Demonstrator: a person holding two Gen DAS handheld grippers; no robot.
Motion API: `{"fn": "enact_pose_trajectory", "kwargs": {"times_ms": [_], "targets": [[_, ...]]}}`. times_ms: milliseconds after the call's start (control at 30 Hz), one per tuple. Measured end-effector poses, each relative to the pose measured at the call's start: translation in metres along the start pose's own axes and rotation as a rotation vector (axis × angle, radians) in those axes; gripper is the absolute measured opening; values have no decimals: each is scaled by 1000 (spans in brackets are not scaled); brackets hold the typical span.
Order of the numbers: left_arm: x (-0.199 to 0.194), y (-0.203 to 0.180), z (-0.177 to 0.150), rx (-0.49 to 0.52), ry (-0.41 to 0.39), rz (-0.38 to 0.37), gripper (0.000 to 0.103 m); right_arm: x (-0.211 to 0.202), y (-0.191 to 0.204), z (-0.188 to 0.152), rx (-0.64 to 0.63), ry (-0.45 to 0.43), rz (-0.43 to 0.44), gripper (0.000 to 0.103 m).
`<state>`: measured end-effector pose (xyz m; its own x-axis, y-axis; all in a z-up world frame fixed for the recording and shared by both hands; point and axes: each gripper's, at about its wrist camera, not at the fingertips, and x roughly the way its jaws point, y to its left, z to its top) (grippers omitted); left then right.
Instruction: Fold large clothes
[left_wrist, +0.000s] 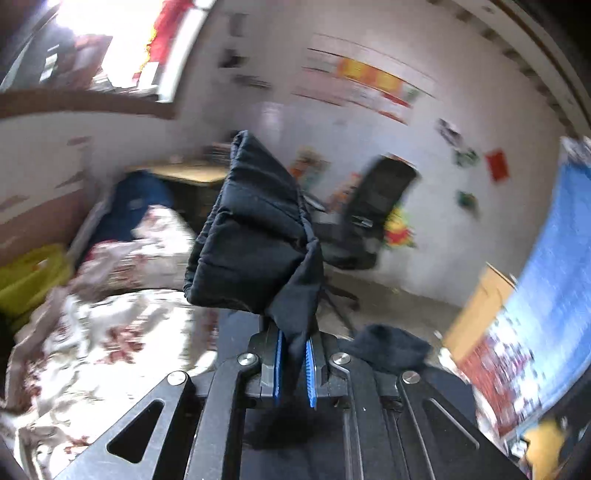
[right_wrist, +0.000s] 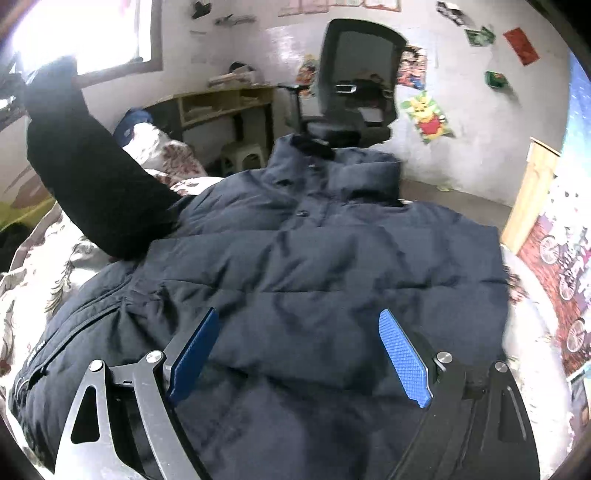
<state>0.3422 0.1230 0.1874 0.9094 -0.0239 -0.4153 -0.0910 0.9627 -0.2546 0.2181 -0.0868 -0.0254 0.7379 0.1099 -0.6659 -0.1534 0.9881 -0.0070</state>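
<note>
Right wrist view is showing the dark navy quilted puffer jacket (right_wrist: 314, 266) lying flat on the floral bedspread (right_wrist: 33, 280), collar toward the office chair (right_wrist: 354, 81), long axis running away from the camera. Right gripper (right_wrist: 299, 354) is hovering over the hem, jaws spread wide, empty. Left gripper (left_wrist: 294, 354) is pinching the sleeve cuff (left_wrist: 255, 229), lifting it. Looks puffy, soft and slippery, so I'd be grabbing seams or cuffs.
</note>
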Motion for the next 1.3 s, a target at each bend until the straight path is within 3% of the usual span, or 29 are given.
{"fn": "enact_pose_trajectory", "kwargs": {"times_ms": [233, 467, 600, 733, 1000, 1067, 1100, 1200, 1233, 1300], "targets": [[24, -102, -41, 139, 107, -186, 10, -6, -110, 3, 80, -23, -64, 85], [58, -163, -113, 222, 249, -296, 10, 2, -202, -1, 168, -25, -107, 85], [81, -190, -167, 289, 356, -333, 10, 13, -246, 3, 243, -42, -47, 85], [99, -212, -221, 369, 454, -337, 10, 37, -281, 6, 384, -30, 85, 85], [106, -211, -265, 448, 531, -306, 16, 100, -321, 4, 591, 22, 306, 85], [103, -208, -269, 449, 559, -324, 20, 111, -322, 4, 613, 33, 337, 85], [102, -206, -269, 443, 569, -340, 29, 119, -321, 4, 623, 39, 358, 85], [93, -200, -268, 411, 583, -399, 70, 138, -315, 2, 653, 70, 419, 85], [87, -197, -267, 408, 567, -410, 78, 144, -313, 1, 665, 77, 435, 85], [76, -193, -266, 437, 533, -389, 84, 153, -306, -1, 672, 96, 440, 85]]}}
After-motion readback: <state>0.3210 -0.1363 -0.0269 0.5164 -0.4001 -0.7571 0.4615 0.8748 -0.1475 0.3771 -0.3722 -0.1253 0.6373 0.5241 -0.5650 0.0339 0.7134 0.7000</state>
